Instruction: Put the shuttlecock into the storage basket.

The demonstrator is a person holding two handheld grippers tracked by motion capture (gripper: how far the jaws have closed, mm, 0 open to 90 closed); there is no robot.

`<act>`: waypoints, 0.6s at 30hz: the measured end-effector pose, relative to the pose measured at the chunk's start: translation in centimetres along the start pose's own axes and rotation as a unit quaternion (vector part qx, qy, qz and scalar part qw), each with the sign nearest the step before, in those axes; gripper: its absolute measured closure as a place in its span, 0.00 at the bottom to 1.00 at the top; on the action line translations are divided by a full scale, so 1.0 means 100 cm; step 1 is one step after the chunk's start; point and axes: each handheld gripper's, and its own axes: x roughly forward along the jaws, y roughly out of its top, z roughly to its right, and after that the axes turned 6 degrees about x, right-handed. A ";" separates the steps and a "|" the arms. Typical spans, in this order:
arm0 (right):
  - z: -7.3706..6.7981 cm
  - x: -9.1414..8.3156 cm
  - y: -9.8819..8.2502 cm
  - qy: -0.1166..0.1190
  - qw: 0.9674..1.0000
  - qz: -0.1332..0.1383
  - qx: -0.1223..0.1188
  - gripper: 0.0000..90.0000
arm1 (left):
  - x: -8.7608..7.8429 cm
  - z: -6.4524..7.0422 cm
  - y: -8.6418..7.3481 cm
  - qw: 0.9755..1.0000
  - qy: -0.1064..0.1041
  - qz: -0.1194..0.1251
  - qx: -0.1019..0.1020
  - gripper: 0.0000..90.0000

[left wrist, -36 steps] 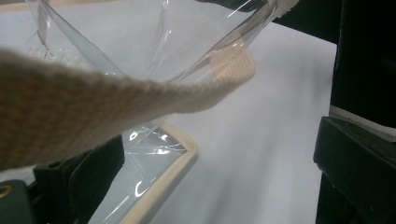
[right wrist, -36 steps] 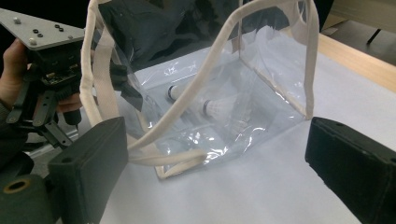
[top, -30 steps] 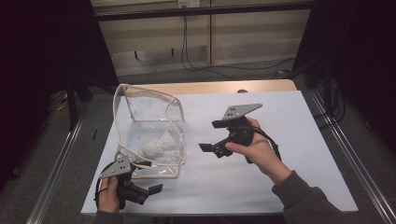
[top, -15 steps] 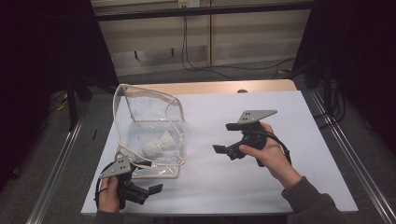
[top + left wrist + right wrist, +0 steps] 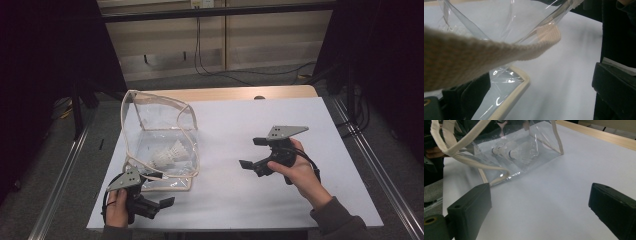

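Clear plastic bag with 2 shuttlecocks inside, a claw on each side of it.

The clear plastic bag with beige fabric trim (image 5: 159,145) lies on the white table (image 5: 280,125), and 2 white feather shuttlecocks (image 5: 169,154) rest inside it. The left claw (image 5: 150,197) is at the near corner of the bag; its jaws look spread, with the beige strap (image 5: 499,53) crossing in front. The right claw (image 5: 252,155) hovers to the right of the bag, well apart from it, jaws spread and holding nothing.

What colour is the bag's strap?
Cream; the strap shows best in the left gripper view.
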 end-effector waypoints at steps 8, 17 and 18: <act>0.006 -0.007 -0.012 -0.006 1.000 0.000 0.008 0.04 | 0.000 0.000 0.000 1.000 0.000 0.000 0.001 0.02; 0.015 -0.017 -0.027 -0.018 1.000 0.000 0.013 0.05 | 0.000 0.000 0.000 1.000 0.001 0.000 0.001 0.02; 0.016 -0.018 -0.029 -0.019 1.000 -0.001 0.015 0.05 | 0.000 0.000 0.000 1.000 0.001 0.000 0.001 0.02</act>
